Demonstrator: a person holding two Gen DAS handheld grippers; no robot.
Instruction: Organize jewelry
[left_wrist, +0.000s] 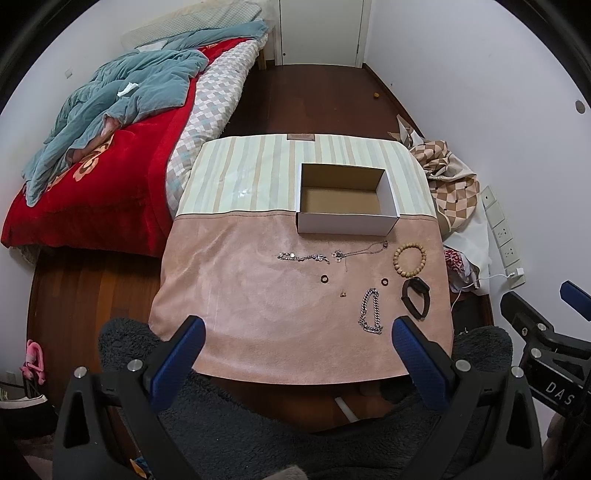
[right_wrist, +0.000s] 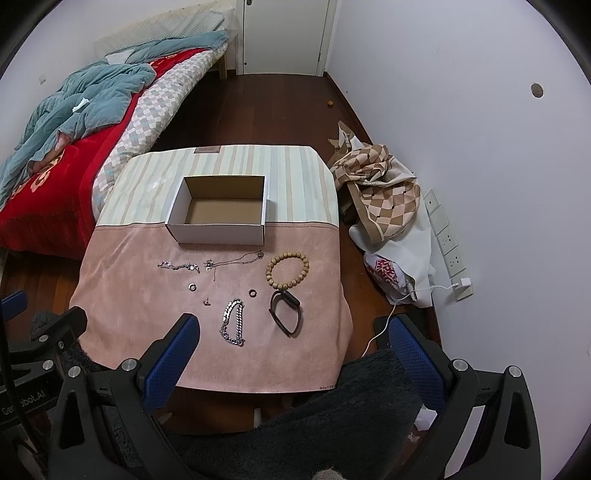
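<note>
So I'm hanging back at the near edge of the desk with both grippers up in the air. My left gripper has its blue-padded fingers spread wide with nothing between them, and the right gripper is the same deal, wide apart and empty. Neither one is touching anything.

The desk is covered with a cloth, pink on my half and pale striped on the far half. Sitting across that seam is the open white cardboard box, brown inside, nothing in it that I can see.

All the jewelry is laid out on the pink part, between me and the box. Just in front of the box there's a thin silver charm bracelet stretched out flat, and next to it on the right a fine chain necklace running up toward the box corner. Further right is a wooden bead bracelet in a neat loop, and just below that a dark band bracelet near the desk's right edge. Two small dark rings: one under the charm bracelet, the other ring closer to the beads. There's a tiny earring-ish thing between them, too small to tell exactly what it is. Closest to me is a chunky silver chain bracelet, lying just beside my left gripper's right finger in view.

Bed with a red blanket off to the left.
</note>
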